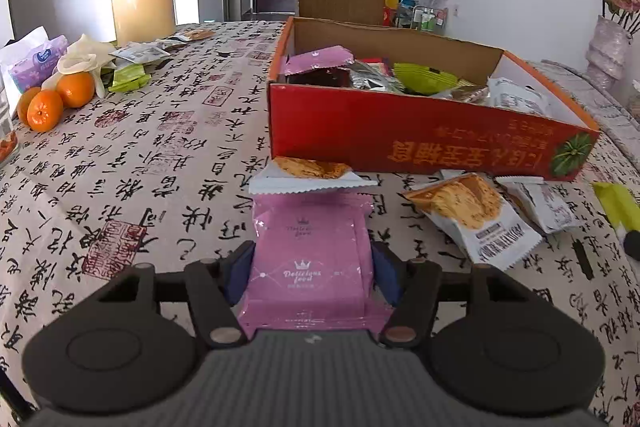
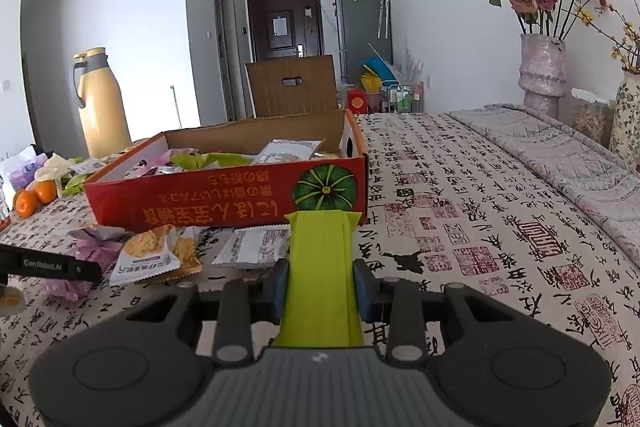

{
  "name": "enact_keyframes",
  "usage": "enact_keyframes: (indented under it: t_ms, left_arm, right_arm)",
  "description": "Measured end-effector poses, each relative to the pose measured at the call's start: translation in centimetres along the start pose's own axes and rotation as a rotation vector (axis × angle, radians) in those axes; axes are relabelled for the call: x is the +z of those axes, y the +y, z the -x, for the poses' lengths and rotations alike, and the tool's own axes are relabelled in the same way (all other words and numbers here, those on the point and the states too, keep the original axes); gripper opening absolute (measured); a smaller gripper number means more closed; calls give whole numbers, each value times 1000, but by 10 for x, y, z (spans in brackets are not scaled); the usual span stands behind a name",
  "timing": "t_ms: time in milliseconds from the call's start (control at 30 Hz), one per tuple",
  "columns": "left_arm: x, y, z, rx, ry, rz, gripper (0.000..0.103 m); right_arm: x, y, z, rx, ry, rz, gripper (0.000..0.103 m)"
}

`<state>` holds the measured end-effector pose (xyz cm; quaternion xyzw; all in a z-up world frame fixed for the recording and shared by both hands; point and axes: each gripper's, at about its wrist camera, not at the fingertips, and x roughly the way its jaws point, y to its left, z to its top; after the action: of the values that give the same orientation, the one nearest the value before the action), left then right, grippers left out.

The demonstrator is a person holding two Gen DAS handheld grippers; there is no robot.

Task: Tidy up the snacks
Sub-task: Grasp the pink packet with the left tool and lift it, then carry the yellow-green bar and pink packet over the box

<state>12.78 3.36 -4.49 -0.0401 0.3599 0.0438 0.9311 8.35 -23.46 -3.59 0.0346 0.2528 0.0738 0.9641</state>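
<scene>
The shallow red cardboard box with the pumpkin print sits on the calligraphy-printed tablecloth at about one o'clock from the left gripper, already holding a jumble of foil and plastic packets. It looks light but stiff-walled, so packets can be dropped over its near wall without the wall giving way.

Between the box and the grippers lie loose white cracker packets with zigzag-sealed ends, at two o'clock in the left view: light, crinkly, and probably brittle inside, best taken across the flat body and not by the slippery seal.

The pink glossy foil snack packet marked "Delicious food" lies lengthwise between the fingers of the left gripper, its far end at twelve o'clock under another white packet. The pads stand at its long edges and appear to press on them; the film is soft and slick, so a firm hold across the padded middle seems wise. This gripper tilts down toward the cloth.

The right gripper pinches a lime-green plastic snack packet across its width, held above the table and aimed at twelve o'clock toward the box's near corner.
</scene>
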Motion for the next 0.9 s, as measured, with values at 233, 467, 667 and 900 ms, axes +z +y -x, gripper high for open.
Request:
enact_keyframes:
  t_ms: [233,467,667,900]
  left_arm:
    - [-3,-2,18,-20,-31,-13,63]
    - [-4,-10,42,-54,-70,-27,63]
    - [-4,-15,56,-71,-93,-38,63]
    - [4,-20,70,-81,-125,-47,63]
  right_arm:
    - [2,6,5,13,-8,7,33]
    - [4,6,14,8,-15,11,33]
    - [7,6,20,12,-28,6,33]
    - [17,9,22,28,-49,17,33]
